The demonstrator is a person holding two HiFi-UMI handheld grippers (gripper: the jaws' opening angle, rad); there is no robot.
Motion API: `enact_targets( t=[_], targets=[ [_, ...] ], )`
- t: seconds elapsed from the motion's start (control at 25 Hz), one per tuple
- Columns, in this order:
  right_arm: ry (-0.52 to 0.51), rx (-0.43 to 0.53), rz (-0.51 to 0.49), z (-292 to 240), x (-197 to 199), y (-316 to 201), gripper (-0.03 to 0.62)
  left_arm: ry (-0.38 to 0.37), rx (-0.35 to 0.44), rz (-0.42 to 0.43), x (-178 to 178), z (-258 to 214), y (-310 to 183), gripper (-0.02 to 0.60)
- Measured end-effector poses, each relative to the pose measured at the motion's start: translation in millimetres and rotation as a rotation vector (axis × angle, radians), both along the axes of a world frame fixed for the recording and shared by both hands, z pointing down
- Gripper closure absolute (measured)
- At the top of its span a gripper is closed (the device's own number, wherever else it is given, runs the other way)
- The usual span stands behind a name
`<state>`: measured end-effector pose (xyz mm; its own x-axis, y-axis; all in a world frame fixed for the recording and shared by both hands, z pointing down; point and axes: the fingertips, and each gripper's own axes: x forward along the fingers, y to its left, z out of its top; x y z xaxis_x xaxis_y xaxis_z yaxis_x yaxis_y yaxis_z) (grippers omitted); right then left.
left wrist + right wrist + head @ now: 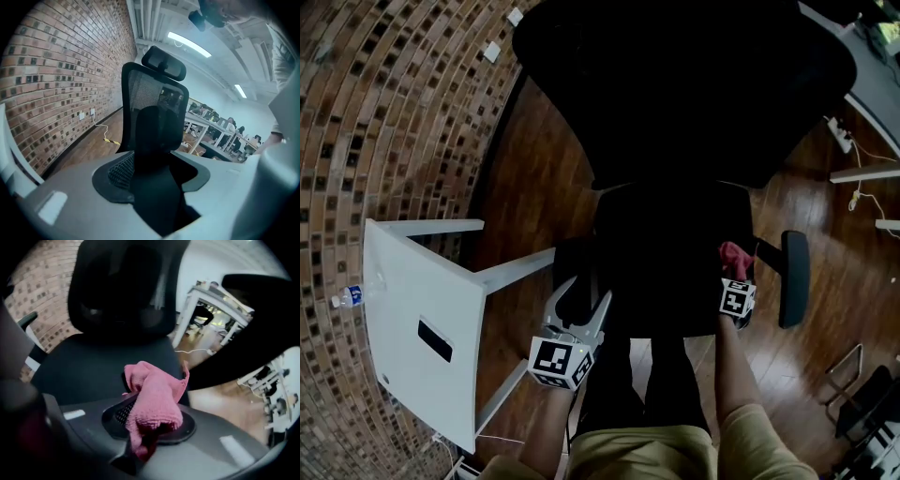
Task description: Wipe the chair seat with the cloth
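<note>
The black office chair's seat [661, 248] lies just ahead of me, under its tall backrest [675, 84]. My right gripper [733, 270] is shut on a bunched pink cloth [732, 255] at the seat's right front edge. In the right gripper view the cloth [154, 399] bulges up between the jaws [149, 430], with the dark seat [103, 362] right behind it. My left gripper [581, 300] hovers open off the seat's left front corner with nothing between its spread fingers. In the left gripper view it [157, 187] faces the chair's mesh back [154, 112].
A white table [412, 300] stands close on the left, with a small water bottle [347, 297] beyond it by the brick wall [384, 112]. The chair's right armrest [794, 278] juts out beside the cloth. A power strip [839, 134] and white desks [206, 126] are further right.
</note>
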<state>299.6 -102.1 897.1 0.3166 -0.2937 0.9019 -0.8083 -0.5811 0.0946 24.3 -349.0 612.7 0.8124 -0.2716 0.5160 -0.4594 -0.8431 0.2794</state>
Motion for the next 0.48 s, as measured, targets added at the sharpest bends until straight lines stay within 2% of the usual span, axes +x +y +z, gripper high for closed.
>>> enact_targets(
  t=[0.08,0.16,0.24,0.28,0.36,0.44,0.48],
  targets=[
    [0.013,-0.032,-0.010,-5.5,21.1,15.6,0.528,0.009,-0.005,0.017,5.8,2.8,4.8,0.354],
    [-0.025,-0.026,-0.017,-4.8,12.2,9.2,0.528,0.013,-0.009,0.024,9.8,2.2,6.5,0.354],
    [-0.160,0.117,0.030,-7.1,-24.2,-23.3,0.528,0.017,-0.009,0.024,10.5,-0.5,6.7,0.354],
    [-0.241,0.220,0.006,-11.8,-56.0,-52.7,0.528,0.020,-0.007,0.024,9.3,-1.3,6.1,0.354],
    [-0.383,0.379,-0.186,-28.5,-144.6,-123.5,0.528,0.019,-0.004,0.018,4.9,-2.8,2.7,0.354],
    [-0.513,0.464,-0.379,-44.1,-239.9,-182.9,0.528,0.015,0.002,0.006,1.7,-5.2,-2.4,0.354],
    [-0.557,0.465,-0.432,-45.4,-277.5,-201.9,0.528,0.012,0.009,0.002,1.3,-6.8,-5.1,0.354]
  ],
)
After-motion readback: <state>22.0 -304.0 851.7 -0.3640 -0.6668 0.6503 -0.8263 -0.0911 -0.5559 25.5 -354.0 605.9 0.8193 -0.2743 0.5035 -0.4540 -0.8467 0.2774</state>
